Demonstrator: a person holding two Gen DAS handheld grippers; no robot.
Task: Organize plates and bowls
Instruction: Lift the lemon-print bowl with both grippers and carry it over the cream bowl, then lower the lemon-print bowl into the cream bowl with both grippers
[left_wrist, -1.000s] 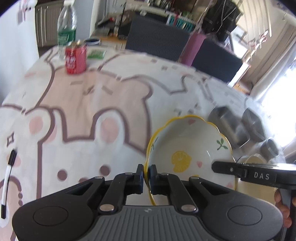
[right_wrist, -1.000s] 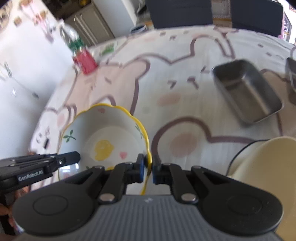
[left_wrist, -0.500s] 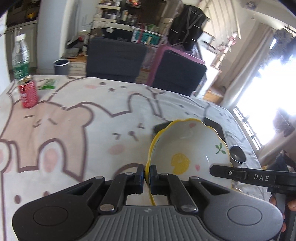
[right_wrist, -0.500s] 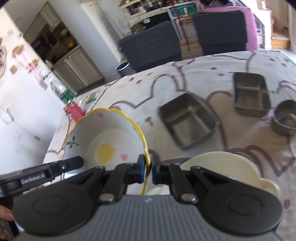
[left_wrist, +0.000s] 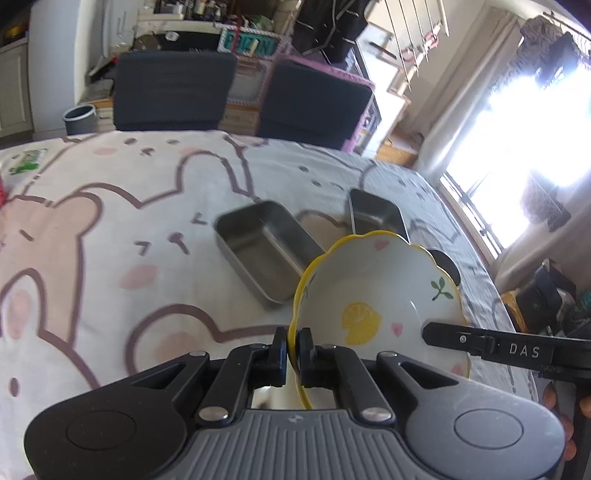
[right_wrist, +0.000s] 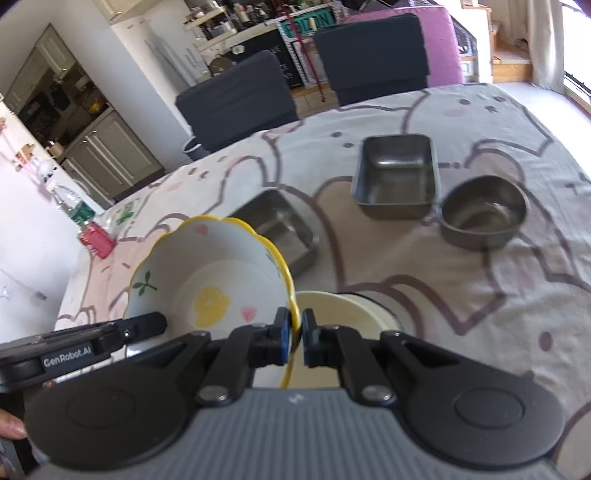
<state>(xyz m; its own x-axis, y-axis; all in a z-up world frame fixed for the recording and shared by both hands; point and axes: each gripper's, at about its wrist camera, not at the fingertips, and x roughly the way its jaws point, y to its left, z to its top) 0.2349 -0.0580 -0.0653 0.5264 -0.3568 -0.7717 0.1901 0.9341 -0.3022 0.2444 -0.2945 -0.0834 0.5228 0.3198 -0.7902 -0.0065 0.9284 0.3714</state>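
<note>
The table carries a cloth printed with bear outlines and takes up most of both views; two dark chairs stand at its far edge. Three steel vessels rest on the cloth toward the far right part of the table: a rectangular steel tray nearest the middle, a second rectangular tray beyond it, and a round steel bowl just beside that second tray, toward the right edge. A cream bowl sits near the front edge, partly hidden behind the right tool. The lemon-print bowl, white with a scalloped yellow rim, is held clear of the cloth and tilted, above the front right part of the table and directly over part of the cream bowl. The left tool is clamped on the near left section of its rim, one pad inside and one outside. The right tool is clamped on the opposite section of the same rim in the same way. A red can and a clear bottle with a green label stand near the far left corner. A small green packet lies flat at the left edge.
</note>
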